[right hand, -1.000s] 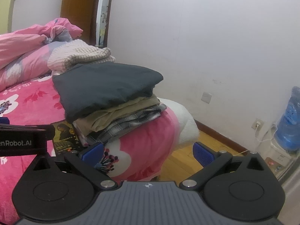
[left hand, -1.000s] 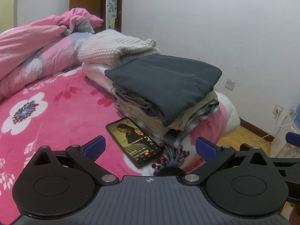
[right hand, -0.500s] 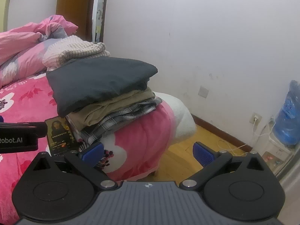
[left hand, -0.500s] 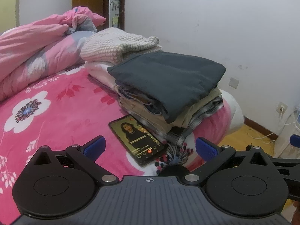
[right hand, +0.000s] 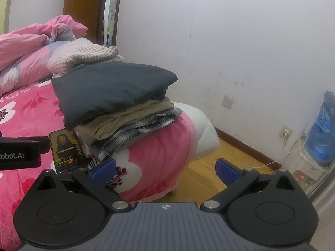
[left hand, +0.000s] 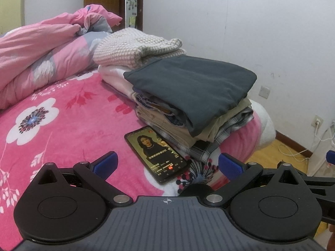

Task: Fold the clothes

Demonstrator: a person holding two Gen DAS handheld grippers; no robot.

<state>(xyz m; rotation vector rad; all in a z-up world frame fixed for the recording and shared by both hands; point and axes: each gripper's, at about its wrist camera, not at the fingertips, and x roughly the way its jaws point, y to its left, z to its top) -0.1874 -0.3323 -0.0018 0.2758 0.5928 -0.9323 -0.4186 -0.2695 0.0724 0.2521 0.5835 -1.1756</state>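
Note:
A stack of folded clothes sits at the corner of the bed, topped by a dark grey garment over khaki and plaid pieces. Behind it lies a folded beige waffle-knit garment. My left gripper is open, held above the pink bedspread short of the stack, nothing between its blue pads. My right gripper is open too, hanging over the bed's corner and the floor, empty. The left gripper's black body shows at the right wrist view's left edge.
A lit phone lies face up on the pink floral bedspread right beside the stack. A crumpled pink quilt fills the far left. A water dispenser bottle, cables and wall sockets stand by the wall on the wooden floor.
Both grippers have drawn back and shifted slightly; the stack and phone sit a little farther off and more to the left in the right view. Jaws stayed open.

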